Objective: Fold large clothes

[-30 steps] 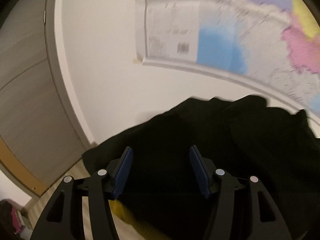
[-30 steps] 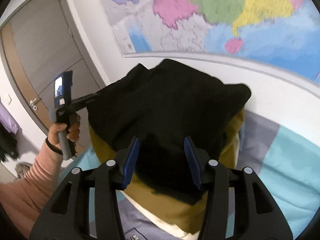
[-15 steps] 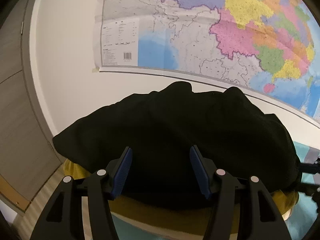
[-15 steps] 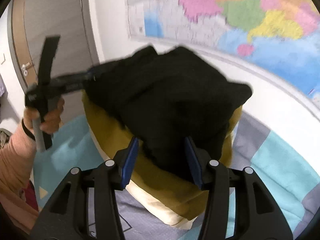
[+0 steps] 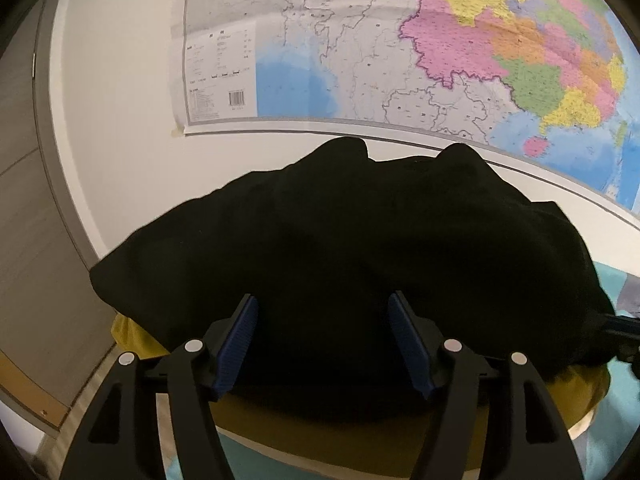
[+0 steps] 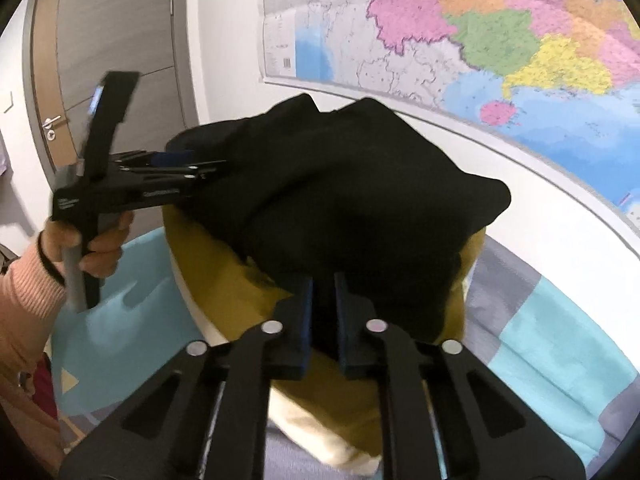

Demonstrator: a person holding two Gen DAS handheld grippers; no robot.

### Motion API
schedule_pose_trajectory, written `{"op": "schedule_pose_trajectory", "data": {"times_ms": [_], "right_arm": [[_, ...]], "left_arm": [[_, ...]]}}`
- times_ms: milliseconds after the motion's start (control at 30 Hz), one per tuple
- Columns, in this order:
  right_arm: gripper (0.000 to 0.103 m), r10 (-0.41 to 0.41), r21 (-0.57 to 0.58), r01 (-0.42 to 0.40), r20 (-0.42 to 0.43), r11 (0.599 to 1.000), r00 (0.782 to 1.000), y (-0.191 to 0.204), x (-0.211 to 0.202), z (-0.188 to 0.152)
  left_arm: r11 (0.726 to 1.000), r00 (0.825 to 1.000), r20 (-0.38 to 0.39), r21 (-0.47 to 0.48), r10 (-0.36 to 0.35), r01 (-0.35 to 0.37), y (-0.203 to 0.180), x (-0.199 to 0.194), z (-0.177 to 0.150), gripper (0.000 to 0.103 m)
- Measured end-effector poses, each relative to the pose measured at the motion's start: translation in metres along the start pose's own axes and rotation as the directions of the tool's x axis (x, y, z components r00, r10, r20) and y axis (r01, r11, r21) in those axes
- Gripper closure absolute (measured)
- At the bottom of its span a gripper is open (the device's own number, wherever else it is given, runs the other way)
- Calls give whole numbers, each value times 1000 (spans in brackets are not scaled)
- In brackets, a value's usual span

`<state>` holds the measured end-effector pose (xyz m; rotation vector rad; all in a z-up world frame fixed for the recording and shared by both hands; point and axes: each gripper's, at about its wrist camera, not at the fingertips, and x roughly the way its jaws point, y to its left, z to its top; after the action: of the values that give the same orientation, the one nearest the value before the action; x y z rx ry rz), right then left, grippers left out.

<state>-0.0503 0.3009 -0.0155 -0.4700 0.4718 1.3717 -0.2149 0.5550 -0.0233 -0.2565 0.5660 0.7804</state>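
Note:
A black garment (image 5: 360,240) lies heaped on a mustard-yellow cushion (image 5: 280,420). In the left wrist view my left gripper (image 5: 322,300) hovers at its near edge. Its jaws are opening, with black cloth lying between the blue pads (image 5: 240,336) but not pinched. The right wrist view shows that same left gripper (image 6: 212,168) from the side, held by a person's hand (image 6: 100,248) at the left edge of the garment (image 6: 352,184). My right gripper (image 6: 323,278) is shut on the garment's near hem, above the mustard cushion (image 6: 224,264).
A large coloured map (image 5: 400,40) hangs on the white wall behind. A cream pillow (image 6: 312,432) lies under the cushion on a teal and grey bedspread (image 6: 552,360). A grey door (image 6: 100,20) stands at the left.
My right gripper's jaws have closed onto the garment's near hem. My left gripper swung to the right along the garment and its jaws spread a little wider.

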Motion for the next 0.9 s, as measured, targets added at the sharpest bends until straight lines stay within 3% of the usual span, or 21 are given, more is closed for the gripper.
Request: {"op": "schedule_pose_trajectory", "data": {"times_ms": [167,267,433,567,700,733,767,900], "right_arm": [[98,27,16,-27,19,999,999,-3,-26,-15],[98,32,74,-32,-2,997,999,-16,-22,-22],[89,40,24,-41,44,999,998,-2,-37,-17],[69,28,-32,-25,93,999,995,10,-43,-3],[68,31,-99,-28,38,995,999,28,-9,3],[76,16,-123,-12,33,992,999,32,-3,2],[95,-5,-148,10,36,989,999,35,1,1],[101,30,-159,-25,26,987,999,31,-7,-6]], "left_arm": [[1000,1000,-6,-9,12,-12,3,5,1,38],[1000,1000,-12,-7,23,-23,3,8,3,38],[999,999,4,-2,36,-36,1,-1,4,40],[999,999,49,54,-4,1,-9,-17,2,40],[997,999,48,72,-14,10,-19,-19,2,40],[997,999,45,72,-21,18,-21,-18,2,40],[997,999,42,74,-25,22,-21,-16,3,40],[998,1000,19,61,-16,15,-16,-9,0,39]]}}
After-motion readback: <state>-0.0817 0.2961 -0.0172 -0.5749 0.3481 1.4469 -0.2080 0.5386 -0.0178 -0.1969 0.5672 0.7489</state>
